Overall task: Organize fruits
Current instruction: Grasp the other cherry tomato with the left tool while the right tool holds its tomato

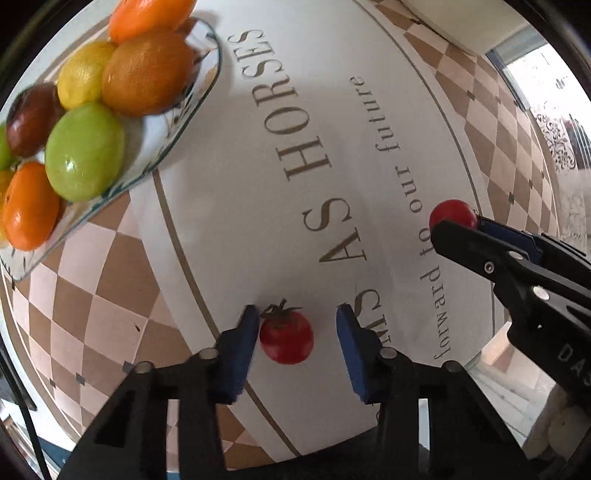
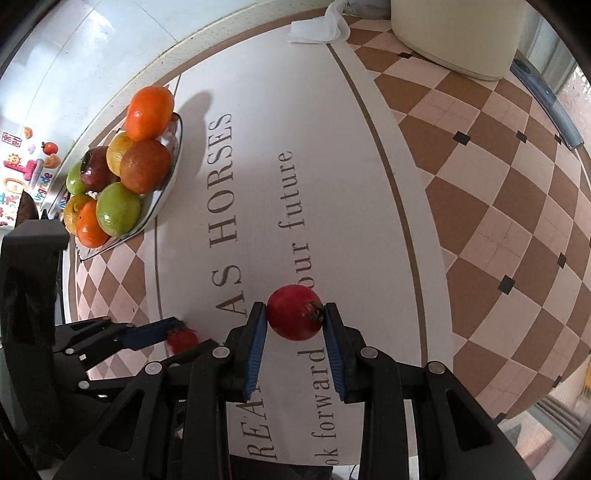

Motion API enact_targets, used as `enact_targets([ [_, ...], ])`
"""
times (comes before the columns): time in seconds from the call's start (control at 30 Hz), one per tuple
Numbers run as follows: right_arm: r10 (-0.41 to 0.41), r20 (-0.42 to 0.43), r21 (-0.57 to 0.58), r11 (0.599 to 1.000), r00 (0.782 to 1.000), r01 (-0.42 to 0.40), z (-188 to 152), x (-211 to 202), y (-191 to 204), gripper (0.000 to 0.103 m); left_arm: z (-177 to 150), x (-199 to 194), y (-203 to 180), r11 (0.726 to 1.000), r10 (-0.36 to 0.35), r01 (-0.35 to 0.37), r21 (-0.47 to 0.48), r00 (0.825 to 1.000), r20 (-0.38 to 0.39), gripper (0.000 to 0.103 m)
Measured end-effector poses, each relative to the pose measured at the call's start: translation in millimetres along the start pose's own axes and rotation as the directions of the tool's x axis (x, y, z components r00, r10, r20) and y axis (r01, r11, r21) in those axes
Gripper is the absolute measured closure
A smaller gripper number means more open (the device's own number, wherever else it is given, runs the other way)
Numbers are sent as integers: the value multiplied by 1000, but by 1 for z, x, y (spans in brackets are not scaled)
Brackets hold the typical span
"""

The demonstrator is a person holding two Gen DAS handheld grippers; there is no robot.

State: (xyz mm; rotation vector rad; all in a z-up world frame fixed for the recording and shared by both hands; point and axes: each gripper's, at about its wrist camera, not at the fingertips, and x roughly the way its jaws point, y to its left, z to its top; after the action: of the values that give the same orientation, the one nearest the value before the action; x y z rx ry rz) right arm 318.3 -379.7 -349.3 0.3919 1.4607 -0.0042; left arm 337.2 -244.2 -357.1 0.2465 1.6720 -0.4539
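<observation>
A glass plate (image 1: 207,85) piled with oranges, a lemon, green and dark red fruits sits at the upper left; it also shows in the right wrist view (image 2: 168,188). My left gripper (image 1: 295,328) is open around a small red tomato (image 1: 287,339) with a green stem, which lies on the table against the left pad. My right gripper (image 2: 295,321) is shut on a second red tomato (image 2: 293,312), held between its blue pads. That tomato (image 1: 452,214) and the right gripper show at the right of the left wrist view.
The table has a white oval centre with printed lettering (image 2: 221,177) and a brown checked border (image 2: 498,206). A cream container (image 2: 454,33) and a white cloth (image 2: 321,26) stand at the far edge.
</observation>
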Motion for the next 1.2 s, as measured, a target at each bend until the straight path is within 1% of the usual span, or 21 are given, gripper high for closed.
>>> enact_targets([
  [0.1, 6, 6, -13, 1000, 1000, -6, 4, -5, 7, 69, 0, -3, -2, 1000, 2, -3, 2, 1000, 12, 77],
  [0.17, 12, 15, -29, 1000, 1000, -12, 8, -9, 13, 69, 1, -9, 6, 1000, -5, 6, -16, 1000, 24, 77],
  [0.27, 25, 33, -57, 998, 999, -24, 16, -15, 27, 69, -1, -23, 24, 998, -1, 4, -56, 998, 62, 77],
  [0.37, 50, 45, -77, 996, 998, -47, 23, -20, 41, 69, -5, -43, 51, 991, -13, 26, -131, 995, 99, 77],
  [0.47, 83, 47, -99, 992, 995, -78, 30, -23, 59, 69, -13, -65, 85, 974, -31, 61, -220, 990, 136, 77],
  [0.57, 114, 43, -134, 985, 992, -108, 34, -22, 81, 70, -24, -90, 123, 944, -39, 96, -315, 982, 183, 77],
  [0.67, 149, 36, -157, 977, 988, -141, 39, -21, 102, 70, -32, -103, 159, 921, -39, 119, -372, 976, 215, 77],
  [0.7, 159, 34, -161, 975, 987, -151, 40, -21, 108, 70, -33, -106, 165, 917, -46, 127, -379, 975, 217, 77],
  [0.77, 167, 37, -162, 974, 985, -159, 43, -23, 115, 70, -34, -104, 171, 910, -100, 169, -378, 976, 195, 75],
  [0.83, 157, 45, -159, 976, 987, -148, 43, -27, 116, 70, -37, -93, 167, 893, -195, 245, -377, 967, 166, 67],
  [0.87, 148, 47, -157, 978, 988, -139, 43, -28, 114, 70, -35, -87, 161, 891, -222, 263, -369, 963, 150, 60],
  [0.9, 137, 48, -150, 980, 989, -128, 41, -29, 111, 70, -35, -79, 152, 892, -247, 275, -358, 961, 124, 56],
  [0.93, 129, 47, -144, 982, 991, -121, 40, -30, 107, 70, -34, -70, 142, 898, -264, 280, -340, 960, 93, 55],
  [1.0, 101, 42, -129, 987, 994, -95, 37, -30, 96, 70, -27, -52, 118, 911, -277, 275, -307, 960, 36, 55],
  [1.07, 81, 38, -112, 991, 996, -76, 33, -29, 84, 70, -26, -38, 106, 924, -267, 253, -285, 964, -12, 55],
  [1.13, 63, 38, -89, 994, 997, -59, 28, -29, 73, 69, -22, -24, 98, 924, -280, 256, -283, 959, -48, 55],
  [1.2, 57, 39, -65, 996, 998, -55, 25, -29, 65, 69, -19, -16, 93, 929, -275, 247, -274, 959, -69, 55],
])
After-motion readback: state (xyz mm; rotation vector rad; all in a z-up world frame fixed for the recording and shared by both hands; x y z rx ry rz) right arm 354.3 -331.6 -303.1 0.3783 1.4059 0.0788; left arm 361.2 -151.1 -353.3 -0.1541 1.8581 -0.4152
